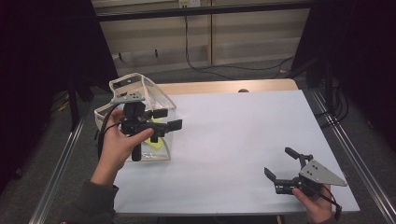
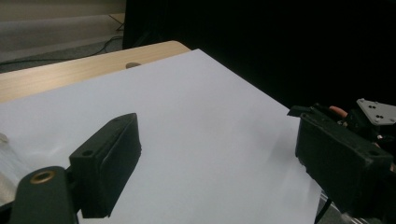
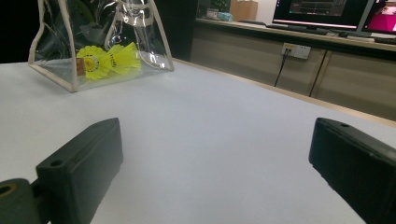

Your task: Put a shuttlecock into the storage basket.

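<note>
Left claw (image 1: 170, 119) released, empty, hovering over the clear plastic cream-trimmed pouch (image 1: 140, 100); right claw (image 1: 279, 162) released, well apart. Right gripper view: yellow feathered shuttlecocks (image 3: 108, 59) inside, ahead-left. Judged light, floppy, slippery; grasp the stiff trim.

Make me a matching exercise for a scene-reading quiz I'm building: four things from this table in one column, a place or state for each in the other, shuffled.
1. yellow shuttlecocks
2. clear bag
3. left gripper
4. right gripper

A. near right corner of the table, open
B. stands at the table's left edge
C. above the bag, open and holding nothing
D. lying inside the bag

Pairs: 1-D, 2-B, 3-C, 4-A
</note>
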Motion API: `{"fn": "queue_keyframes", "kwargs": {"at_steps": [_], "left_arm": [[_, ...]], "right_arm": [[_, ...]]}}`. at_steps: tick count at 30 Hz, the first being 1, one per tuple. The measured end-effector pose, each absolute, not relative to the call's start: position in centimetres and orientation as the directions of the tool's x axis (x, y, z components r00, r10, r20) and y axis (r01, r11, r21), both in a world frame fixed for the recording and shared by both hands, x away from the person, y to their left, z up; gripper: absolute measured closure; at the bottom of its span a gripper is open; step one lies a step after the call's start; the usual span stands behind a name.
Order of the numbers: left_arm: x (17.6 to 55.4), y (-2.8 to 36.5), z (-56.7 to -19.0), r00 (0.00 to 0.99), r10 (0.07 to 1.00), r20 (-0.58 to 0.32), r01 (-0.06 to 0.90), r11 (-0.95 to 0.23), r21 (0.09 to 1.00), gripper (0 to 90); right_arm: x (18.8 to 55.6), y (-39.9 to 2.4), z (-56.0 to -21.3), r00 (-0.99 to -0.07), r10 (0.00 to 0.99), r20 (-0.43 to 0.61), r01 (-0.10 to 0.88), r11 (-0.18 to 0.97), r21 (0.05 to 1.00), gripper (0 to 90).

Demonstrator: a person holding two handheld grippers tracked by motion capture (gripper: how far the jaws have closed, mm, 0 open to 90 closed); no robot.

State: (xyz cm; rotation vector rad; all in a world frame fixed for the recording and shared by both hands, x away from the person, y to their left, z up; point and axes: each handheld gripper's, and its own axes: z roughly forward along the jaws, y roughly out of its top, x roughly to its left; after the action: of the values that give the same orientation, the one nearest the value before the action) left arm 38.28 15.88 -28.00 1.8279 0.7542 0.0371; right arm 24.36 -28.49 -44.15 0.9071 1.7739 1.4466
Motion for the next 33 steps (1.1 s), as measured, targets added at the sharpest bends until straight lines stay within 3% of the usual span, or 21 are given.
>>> {"fn": "queue_keyframes", "kwargs": {"at_steps": [17,33], "left_arm": [[36.9,16.4,-30.0,0.828,0.486,-0.281,0.416,-0.194,0.889,6.6],[35.6,16.8,-31.4,0.853,0.468,-0.229,0.361,-0.215,0.907,5.9]], "right_arm": [[24.4,-28.5,-44.1,-0.536,0.841,-0.068,0.103,0.146,0.984,2.8],[24.4,-28.4,-44.2,-0.536,0.841,-0.069,0.103,0.146,0.984,2.7]]}}
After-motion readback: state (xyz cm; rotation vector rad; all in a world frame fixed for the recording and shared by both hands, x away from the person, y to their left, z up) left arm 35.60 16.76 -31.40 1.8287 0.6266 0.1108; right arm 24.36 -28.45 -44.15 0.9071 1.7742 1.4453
